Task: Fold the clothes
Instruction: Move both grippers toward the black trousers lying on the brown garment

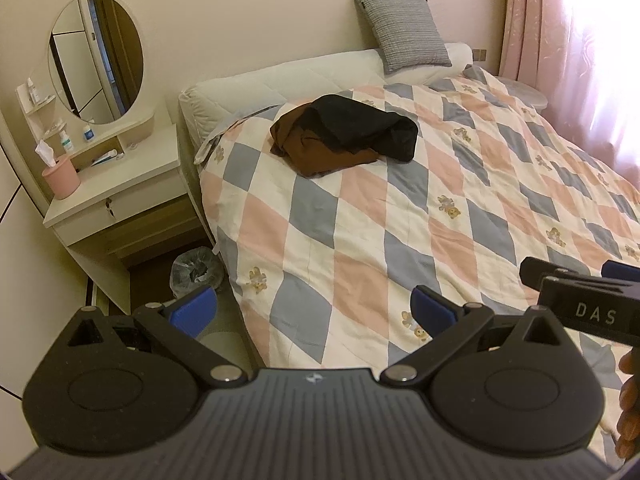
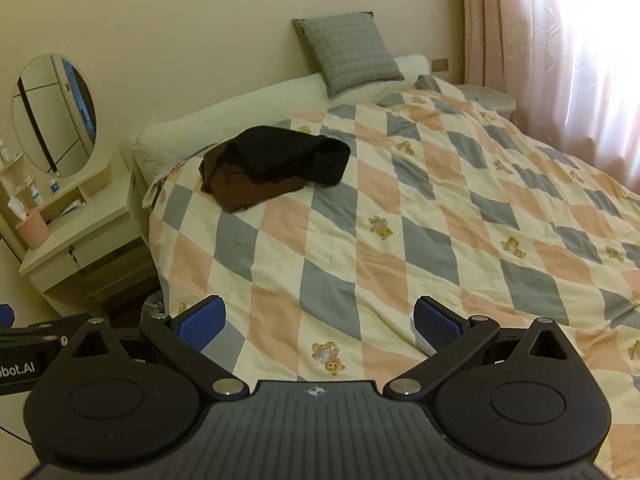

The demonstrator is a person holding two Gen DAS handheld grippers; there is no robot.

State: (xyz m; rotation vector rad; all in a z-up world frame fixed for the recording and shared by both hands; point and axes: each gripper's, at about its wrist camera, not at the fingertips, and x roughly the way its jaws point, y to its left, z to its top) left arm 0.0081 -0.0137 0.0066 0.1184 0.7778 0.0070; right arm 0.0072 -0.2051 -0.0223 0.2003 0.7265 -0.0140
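A wide bed (image 1: 420, 216) is covered by a quilt (image 2: 400, 240) of pink, grey and cream diamonds dotted with small teddy bears. Near its head end lies a crumpled heap of two garments, a black cloth (image 1: 360, 124) draped partly over a brown cloth (image 1: 320, 156). At the head, a long white bolster (image 1: 280, 80) runs across, and a grey woven square cushion (image 1: 404, 28) leans on it against the wall.

On the quilt (image 1: 360, 220): two crumpled garments, one brown (image 1: 320, 152), one black (image 1: 360, 124); beyond it, one grey cushion (image 1: 404, 30); left of it, one oval mirror (image 1: 96, 58), one pink tissue holder (image 1: 62, 176).
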